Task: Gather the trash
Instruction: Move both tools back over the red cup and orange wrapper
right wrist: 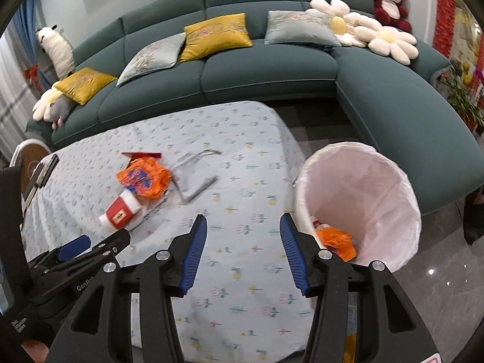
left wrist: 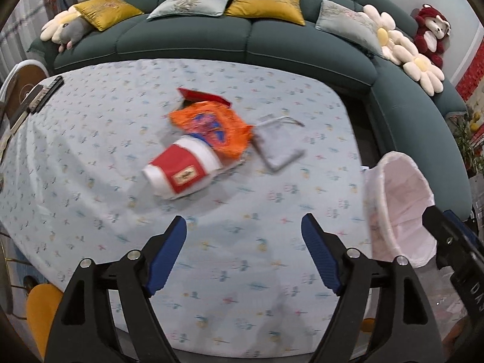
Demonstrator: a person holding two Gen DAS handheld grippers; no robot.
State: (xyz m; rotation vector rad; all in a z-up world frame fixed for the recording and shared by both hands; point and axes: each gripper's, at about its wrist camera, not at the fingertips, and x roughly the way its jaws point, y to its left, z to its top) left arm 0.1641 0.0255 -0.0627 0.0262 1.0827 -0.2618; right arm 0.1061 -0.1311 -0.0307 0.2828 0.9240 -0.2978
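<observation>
Left wrist view: left gripper spread wide, nothing between the blue pads, pointed down at bare tablecloth. Ahead of the fingertips and a little left, a red-and-white paper cup on its side, mouth turned away toward an orange snack wrapper crumpled just beyond and touching it. Behind the wrapper, a red card or box lid, partly hidden. Beside the wrapper to the right, a flat grey pouch with a cord. Off to the right, past the table's edge, a bin lined with a pale pink bag.

Right wrist view: right gripper about half open, also empty, over cloth near the table's edge, with the bin just right of its fingertips and one orange wrapper already lying inside.

Likely handling: cup light, thin-walled, easily crushed, prone to roll; best pinched across the red band mid-body. Wrapper featherweight, slick and crackly; better seized at a bunched fold than at a flat edge. Pouch soft and limp.

Cloth loose and creased, apt to bunch under a low pinch. Beyond the table, a curved green sofa with yellow and grey cushions, flower pillows and plush toys; glossy dark tile floor around the bin.
</observation>
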